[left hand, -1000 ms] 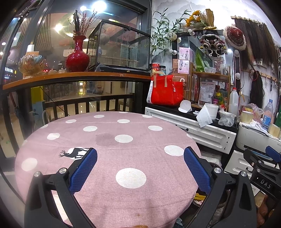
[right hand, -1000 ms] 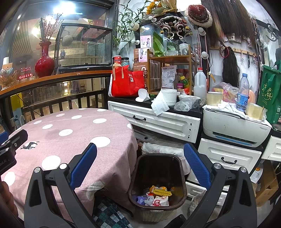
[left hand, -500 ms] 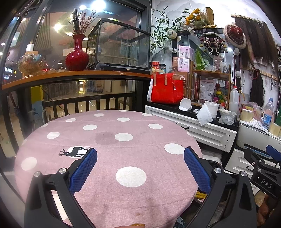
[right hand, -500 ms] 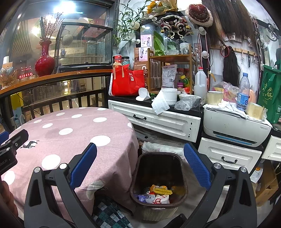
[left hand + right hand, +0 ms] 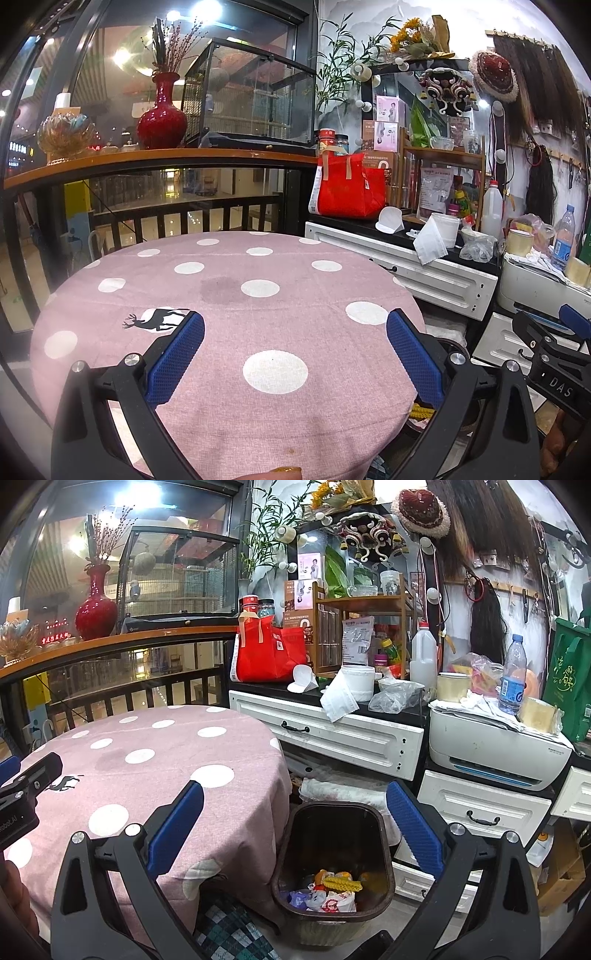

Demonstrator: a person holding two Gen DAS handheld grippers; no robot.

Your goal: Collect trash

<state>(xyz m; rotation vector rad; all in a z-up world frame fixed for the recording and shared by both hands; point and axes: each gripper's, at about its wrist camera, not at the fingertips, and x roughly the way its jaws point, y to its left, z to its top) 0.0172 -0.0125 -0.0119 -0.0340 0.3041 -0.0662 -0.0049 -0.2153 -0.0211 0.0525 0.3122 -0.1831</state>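
Left gripper wide open, empty, over the bare table. Right gripper likewise, above bin holding wrappers; collecting looks finished.

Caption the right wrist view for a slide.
Open right gripper above a dark bin of wrappers beside the pink table.

Round table under pink dotted cloth: top bare across its whole surface, open to approach from above. Just beside its right edge, dark bin on the floor, mouth open upward, trash only at the bottom. White drawer unit and printer stand close behind the bin; railing bounds the table's far side.
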